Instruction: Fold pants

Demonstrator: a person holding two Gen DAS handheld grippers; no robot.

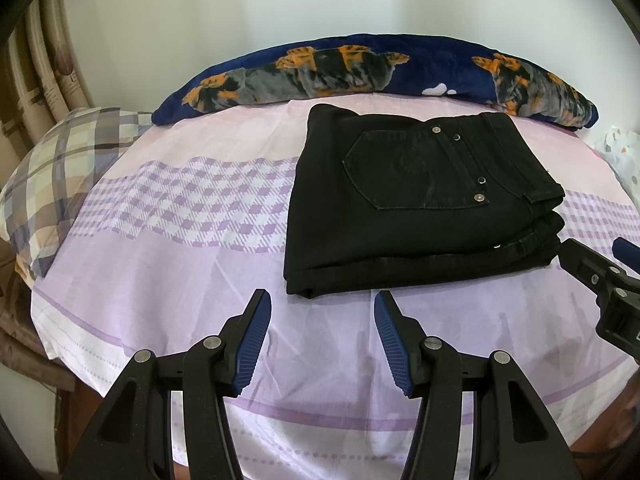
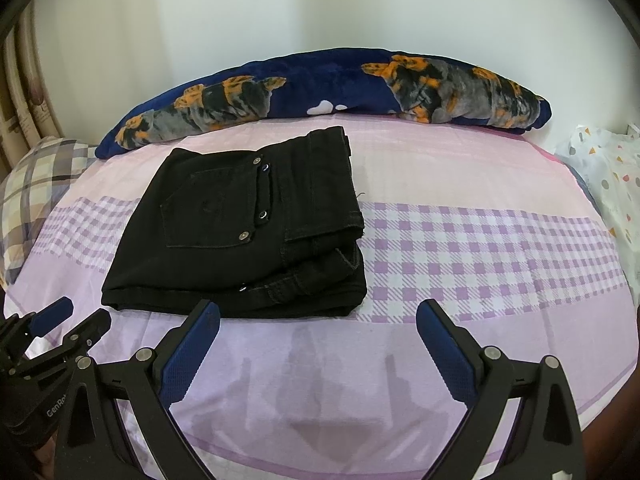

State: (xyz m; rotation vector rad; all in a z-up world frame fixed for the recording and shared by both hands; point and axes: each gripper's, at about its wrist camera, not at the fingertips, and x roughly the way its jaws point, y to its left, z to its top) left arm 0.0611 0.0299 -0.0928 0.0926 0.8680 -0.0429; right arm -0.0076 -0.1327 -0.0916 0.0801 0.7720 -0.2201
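Observation:
The black pants (image 1: pixel 416 204) lie folded into a compact stack on the pink and purple checked bedsheet (image 1: pixel 180 200), back pocket up. They also show in the right wrist view (image 2: pixel 240 232). My left gripper (image 1: pixel 322 304) is open and empty, hovering just in front of the stack's near edge. My right gripper (image 2: pixel 318 316) is open and empty, at the stack's near right corner. The right gripper also shows at the right edge of the left wrist view (image 1: pixel 600 264). The left gripper shows at the lower left of the right wrist view (image 2: pixel 76 316).
A rolled navy blanket with an orange and grey print (image 1: pixel 360 72) lies along the far side by the wall. A plaid pillow (image 1: pixel 56 176) sits at the left, near curtains (image 1: pixel 36 72). A white dotted cloth (image 2: pixel 608 176) lies at the right.

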